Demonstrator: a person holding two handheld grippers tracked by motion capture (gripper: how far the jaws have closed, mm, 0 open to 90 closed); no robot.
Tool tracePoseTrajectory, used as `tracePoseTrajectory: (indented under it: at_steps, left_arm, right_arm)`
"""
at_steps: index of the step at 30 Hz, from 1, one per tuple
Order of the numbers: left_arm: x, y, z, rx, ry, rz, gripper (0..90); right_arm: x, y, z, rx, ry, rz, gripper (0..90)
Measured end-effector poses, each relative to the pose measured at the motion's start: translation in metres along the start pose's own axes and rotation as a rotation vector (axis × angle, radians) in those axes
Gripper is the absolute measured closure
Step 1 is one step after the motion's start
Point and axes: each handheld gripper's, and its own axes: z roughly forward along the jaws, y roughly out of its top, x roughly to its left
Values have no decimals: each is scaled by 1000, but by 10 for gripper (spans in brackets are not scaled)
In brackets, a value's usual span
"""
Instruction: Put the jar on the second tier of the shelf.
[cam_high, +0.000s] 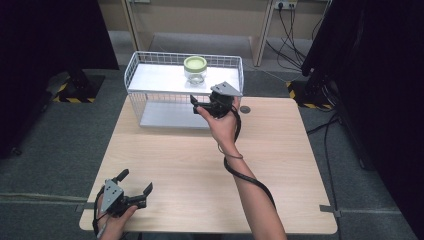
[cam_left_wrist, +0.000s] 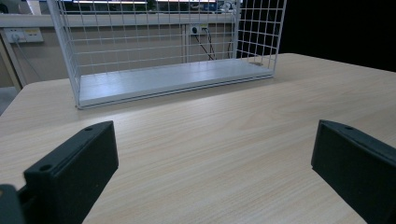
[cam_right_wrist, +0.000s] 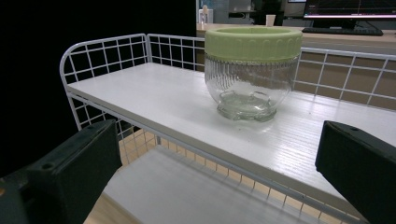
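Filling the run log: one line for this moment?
right hand-held gripper: open, facing jar | jar: upright, top shelf | left hand-held gripper: open, above table

1. A jar (cam_high: 195, 69) stands on the top shelf of the wire rack (cam_high: 150, 85) at the table's (cam_high: 175, 160) far edge.
2. My right gripper (cam_high: 199, 106) hovers just before it; my left gripper (cam_high: 135, 182) rests at the near left corner.

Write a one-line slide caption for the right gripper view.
Open right gripper faces a glass jar with a green lid standing on the white wire rack's top shelf.
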Motion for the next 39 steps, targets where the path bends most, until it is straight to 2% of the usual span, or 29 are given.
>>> tracePoseTrajectory:
  at_steps: [12, 19, 39]
  left_arm:
    - [0, 0, 0, 1, 1, 3, 2]
    - [-1, 0, 0, 0, 1, 3, 2]
    - [-1, 0, 0, 2, 3, 7, 2]
  right_arm:
    - [5, -9, -16, 6, 29, -22, 5]
    - [3, -19, -25, 16, 43, -12, 5]
    - [-2, -46, -57, 47, 63, -31, 5]
